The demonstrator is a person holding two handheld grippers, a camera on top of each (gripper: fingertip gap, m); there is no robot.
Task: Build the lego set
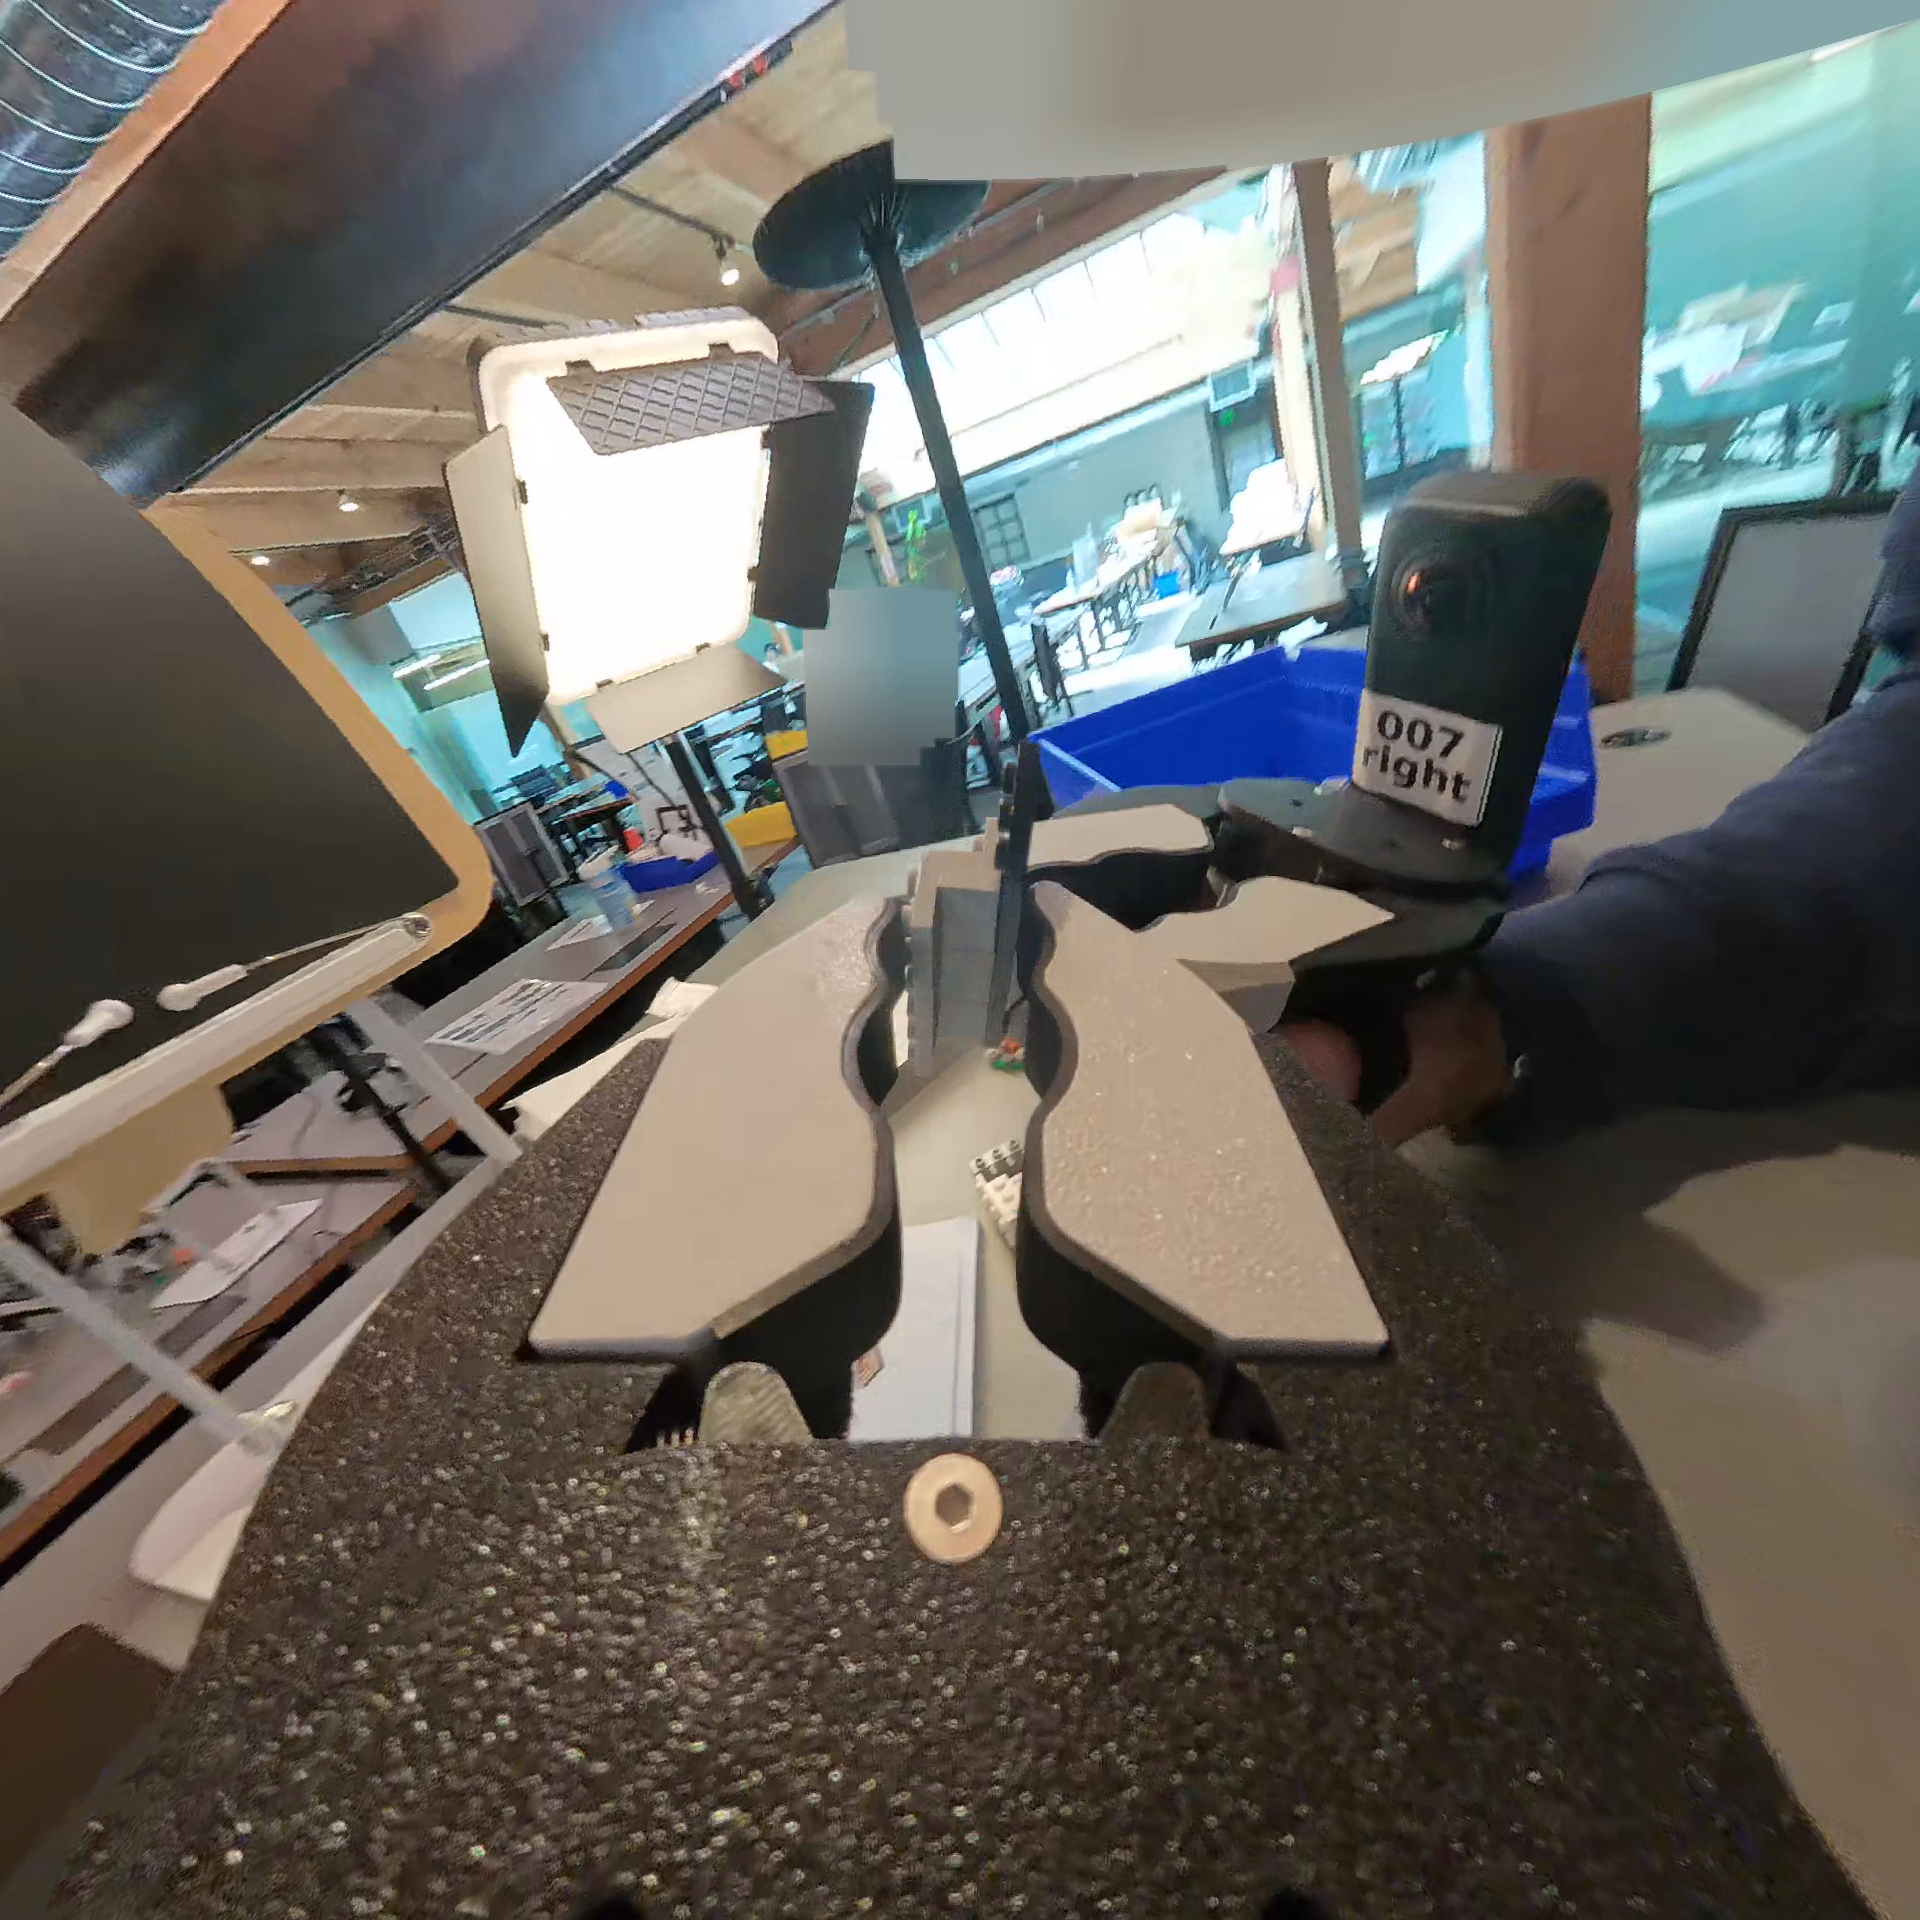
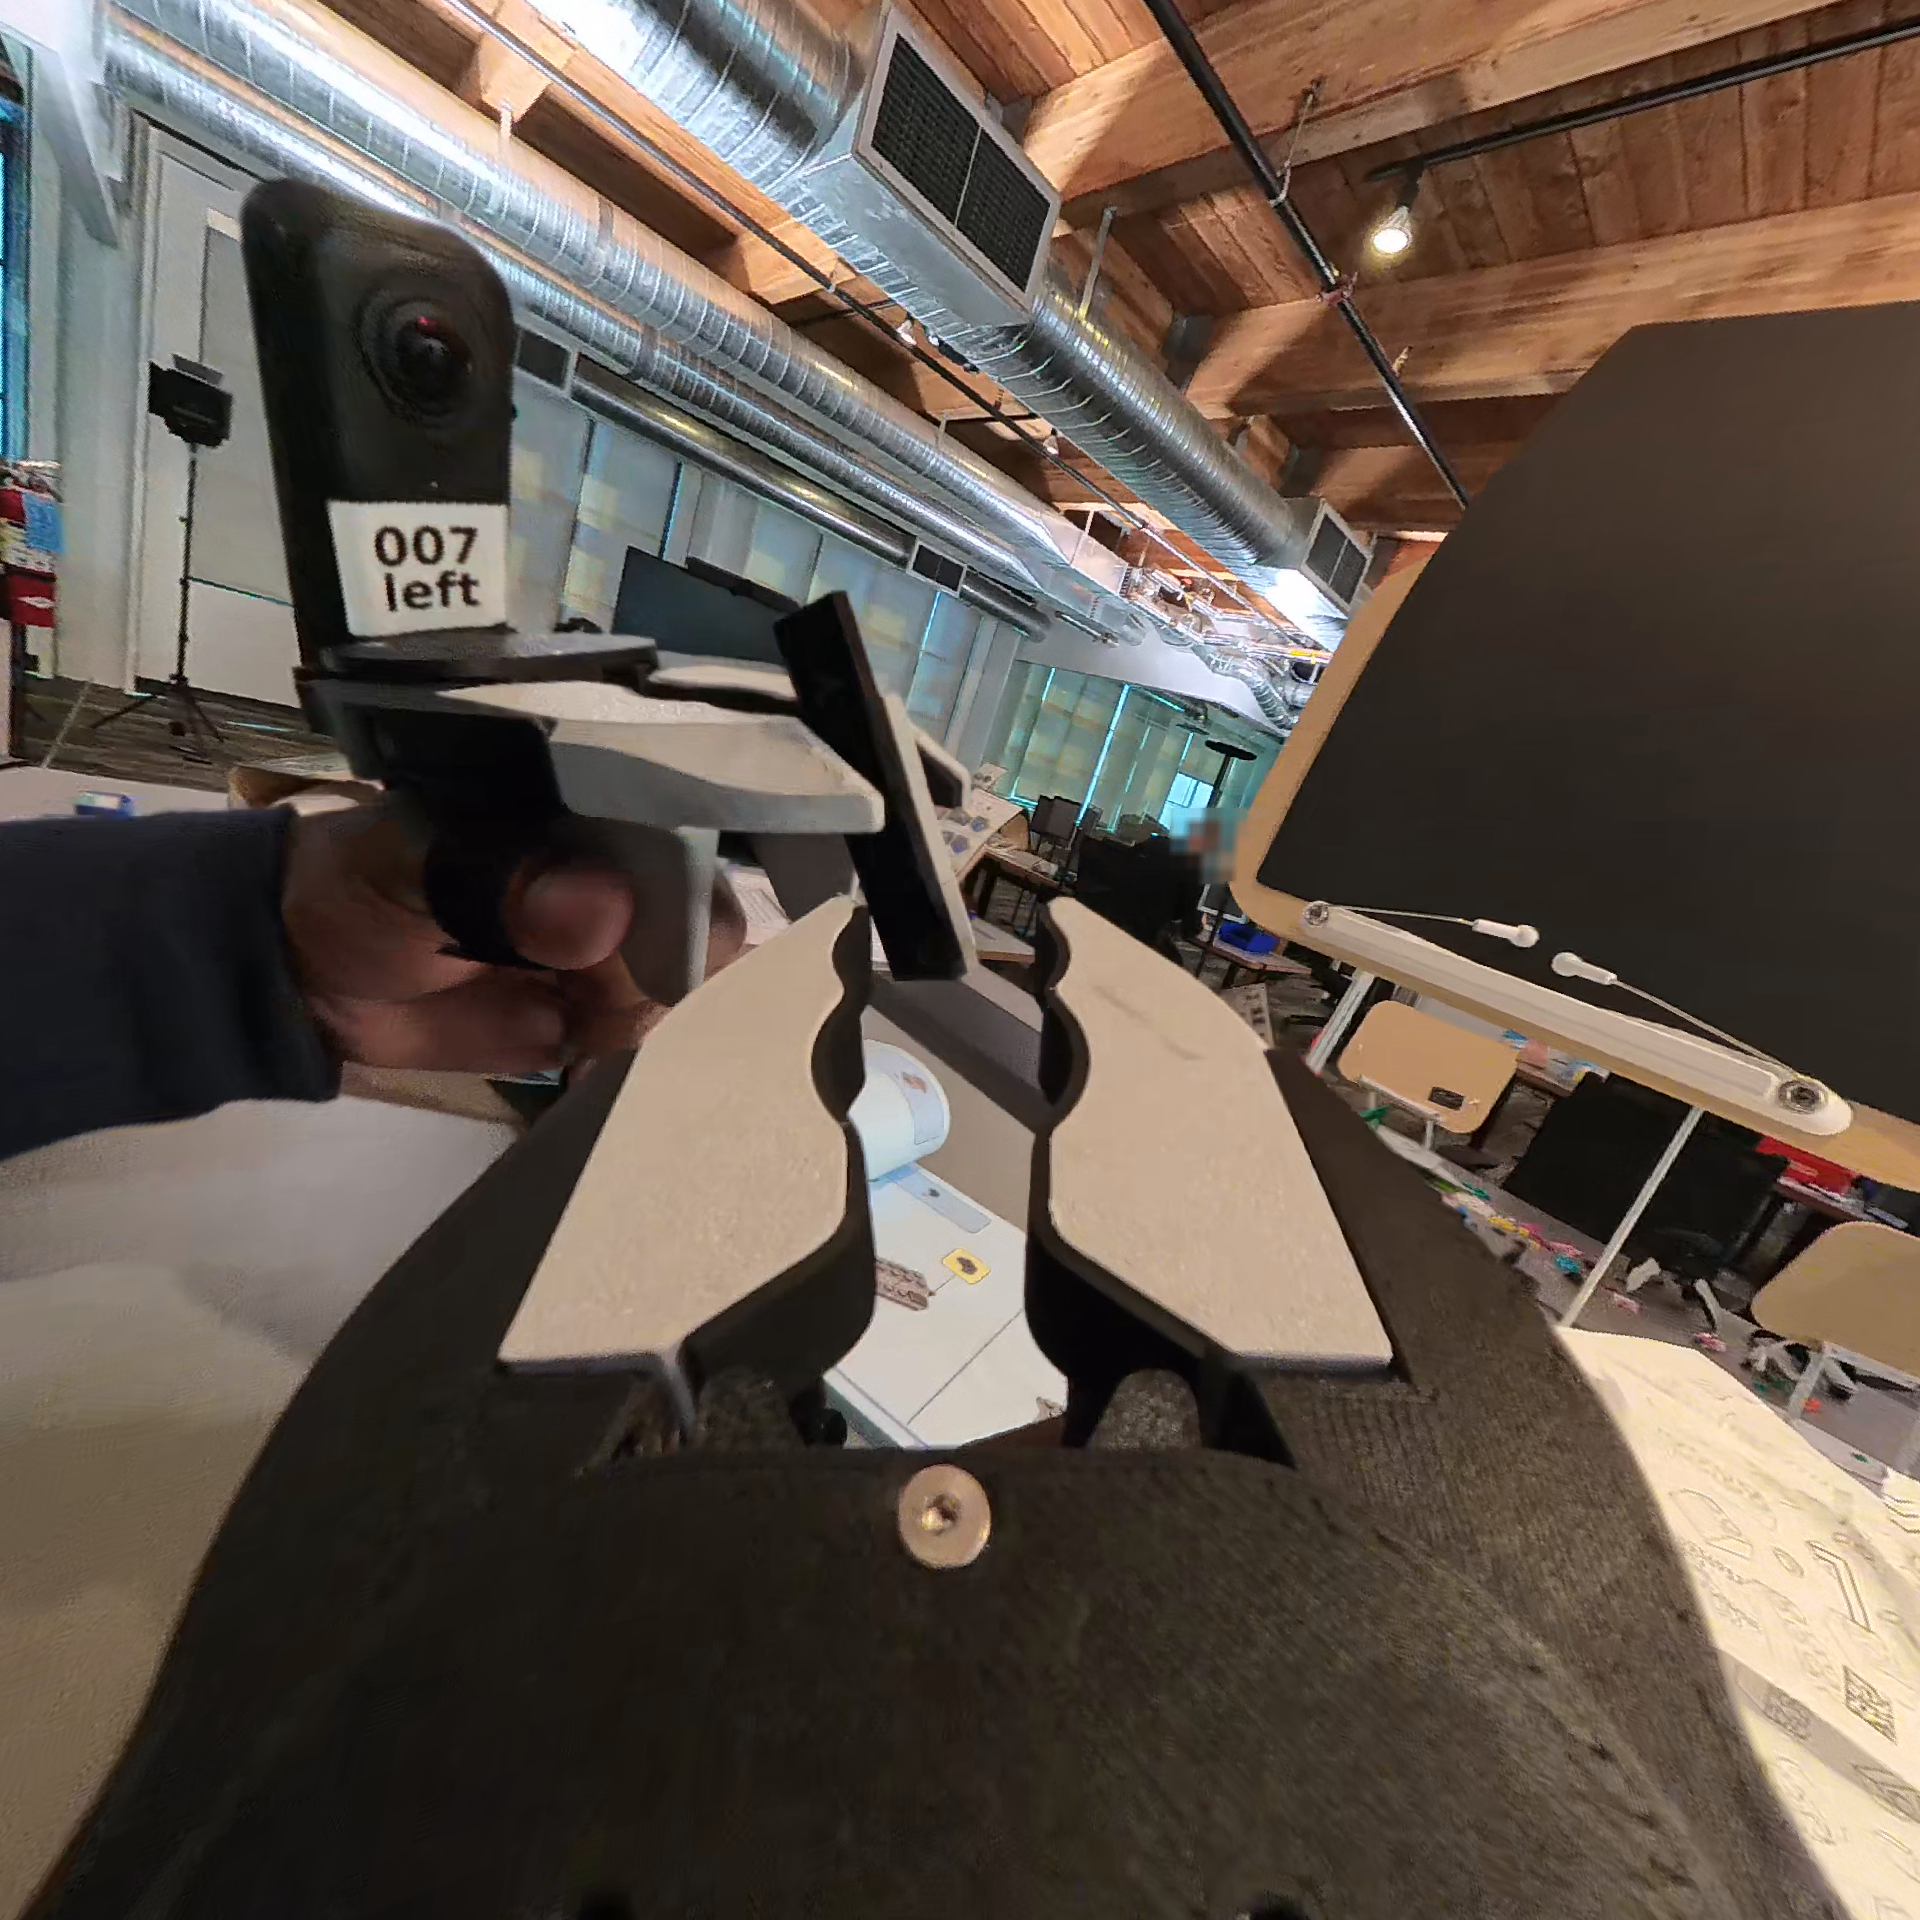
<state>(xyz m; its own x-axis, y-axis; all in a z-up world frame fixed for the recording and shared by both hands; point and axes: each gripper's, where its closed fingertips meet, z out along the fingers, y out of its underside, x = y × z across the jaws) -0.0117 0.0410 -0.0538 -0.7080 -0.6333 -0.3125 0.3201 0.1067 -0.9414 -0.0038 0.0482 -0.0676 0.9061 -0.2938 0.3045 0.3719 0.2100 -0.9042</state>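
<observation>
Left claw [image 1: 961, 940] clenches a grey-and-black brick assembly [image 1: 966, 966] raised above the white table [image 1: 1714, 1455]. Right claw [image 2: 951, 966] stands released, its fingers straddling the assembly's black plate [image 2: 883, 821] without pressing. Behind the assembly, a blue bin [image 1: 1195, 727] sits on the table, contents hidden. Beyond lie a lit panel lamp [image 1: 634, 530], workshop tables, and wooden ceiling beams [image 2: 1351, 156] with silver ducts.

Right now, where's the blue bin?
In the left wrist view, the blue bin sits right of centre on the table, behind the right gripper and its camera.
</observation>
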